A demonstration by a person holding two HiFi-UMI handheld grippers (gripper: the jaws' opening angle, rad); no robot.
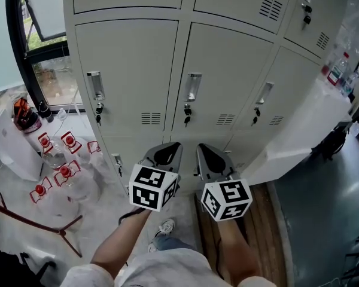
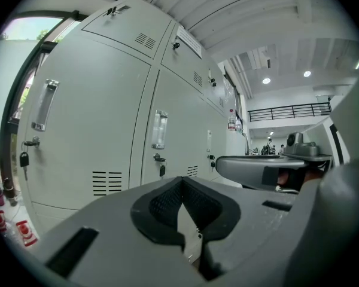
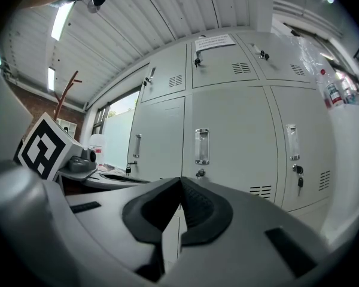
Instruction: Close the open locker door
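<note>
At the far left of the head view a window [image 1: 48, 70] meets the floor. Below it lie a white box [image 1: 9, 145] and several clear bottles with red labels [image 1: 55, 155]. Thin red-brown stand legs [image 1: 42, 225] cross the pale floor nearer the person.

The bank of grey-white lockers [image 1: 131, 70] fills the middle. The three middle-row doors sit flush, each with a recessed handle and a key [image 1: 98, 110] hanging from its lock.

The person's forearms reach up from the bottom edge, side by side and close together. The left claw [image 1: 167, 151] points at the lower row of lockers, with its marker cube [image 1: 154, 187] behind it. In the left gripper view, the left claw [image 2: 180, 181] has its dark pads pressed together at the tip, with nothing between them. It faces shut locker fronts and is apart from them.

Just beside it, the right claw [image 1: 207, 154] carries its own marker cube [image 1: 226, 200]. In the right gripper view, the right claw [image 3: 180, 181] is likewise pressed together and empty, aimed at shut doors with handles and vents.

The open locker door [image 1: 305, 130] is at the right of the head view. It swings out from the right end of the bank as a broad white panel slanting toward the dark floor [image 1: 323, 220]. It stands to the right of both claws, and neither touches it. A strip of wooden flooring [image 1: 266, 220] runs beneath the right forearm.
</note>
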